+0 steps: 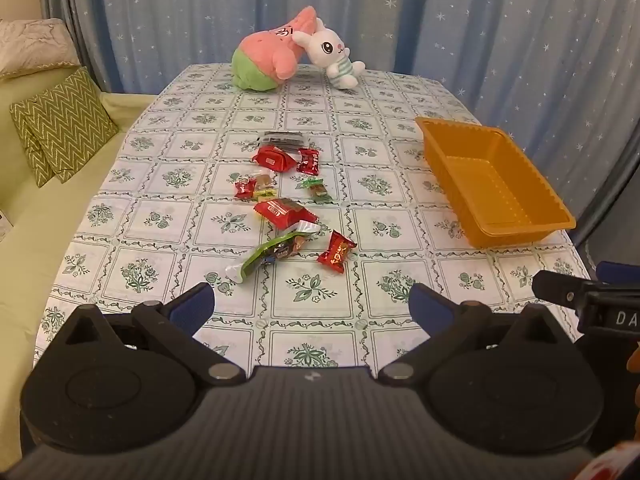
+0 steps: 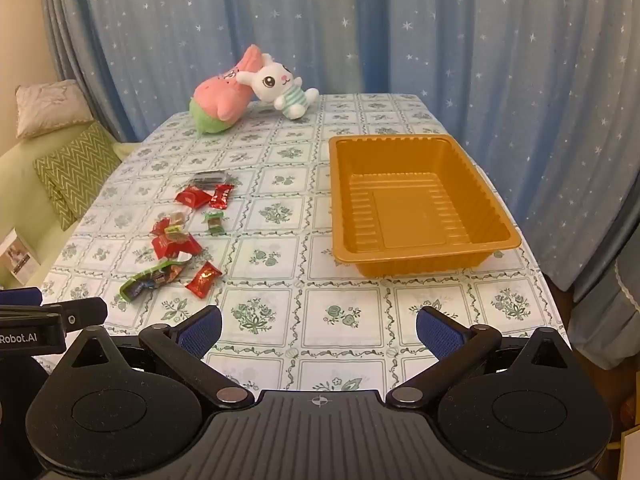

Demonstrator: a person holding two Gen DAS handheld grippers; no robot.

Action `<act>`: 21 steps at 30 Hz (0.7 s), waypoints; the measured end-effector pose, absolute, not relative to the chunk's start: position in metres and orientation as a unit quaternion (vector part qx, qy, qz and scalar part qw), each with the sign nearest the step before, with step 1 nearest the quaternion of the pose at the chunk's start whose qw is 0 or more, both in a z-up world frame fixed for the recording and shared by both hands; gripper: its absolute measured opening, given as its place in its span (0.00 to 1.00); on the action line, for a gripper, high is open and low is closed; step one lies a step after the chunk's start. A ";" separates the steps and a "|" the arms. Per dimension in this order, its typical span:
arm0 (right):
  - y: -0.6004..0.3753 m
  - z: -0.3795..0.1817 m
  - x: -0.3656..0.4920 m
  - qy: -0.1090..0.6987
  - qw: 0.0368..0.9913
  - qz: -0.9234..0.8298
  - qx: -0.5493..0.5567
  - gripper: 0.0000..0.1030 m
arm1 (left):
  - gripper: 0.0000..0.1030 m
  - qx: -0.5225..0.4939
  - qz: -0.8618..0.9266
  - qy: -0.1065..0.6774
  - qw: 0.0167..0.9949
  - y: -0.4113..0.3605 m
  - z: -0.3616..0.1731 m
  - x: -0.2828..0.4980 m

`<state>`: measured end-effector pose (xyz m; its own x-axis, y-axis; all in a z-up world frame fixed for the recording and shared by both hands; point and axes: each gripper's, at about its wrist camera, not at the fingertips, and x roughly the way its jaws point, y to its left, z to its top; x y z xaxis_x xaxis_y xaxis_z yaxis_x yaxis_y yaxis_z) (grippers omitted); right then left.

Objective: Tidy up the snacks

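Several wrapped snacks lie in a loose line on the patterned tablecloth: a red candy, a green bar, a red packet and a dark packet farthest off. An orange tray stands empty to their right. My left gripper hovers open over the near table, short of the snacks. My right gripper is open too, in front of the tray, holding nothing.
Two plush toys, a pink-and-green one and a white rabbit, lie at the table's far edge before a blue star curtain. A sofa with a green zigzag cushion flanks the left side.
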<state>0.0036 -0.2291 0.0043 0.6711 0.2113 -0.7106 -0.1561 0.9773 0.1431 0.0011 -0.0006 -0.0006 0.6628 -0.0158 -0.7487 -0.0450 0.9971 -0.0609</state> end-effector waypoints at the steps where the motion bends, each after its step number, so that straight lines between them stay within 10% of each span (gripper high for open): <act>1: -0.229 0.004 0.004 0.394 0.913 0.100 0.035 1.00 | 0.99 -0.040 0.006 0.410 0.911 -0.001 -0.001 0.002; 21: -0.227 0.007 0.003 0.391 0.914 0.098 0.036 1.00 | 0.99 -0.040 0.010 0.406 0.913 -0.001 0.003 -0.001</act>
<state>0.0034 -0.2274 0.0071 0.6751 0.2073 -0.7080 -0.1509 0.9782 0.1426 -0.0009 -0.0012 0.0027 0.6700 -0.0149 -0.7422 -0.0498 0.9966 -0.0651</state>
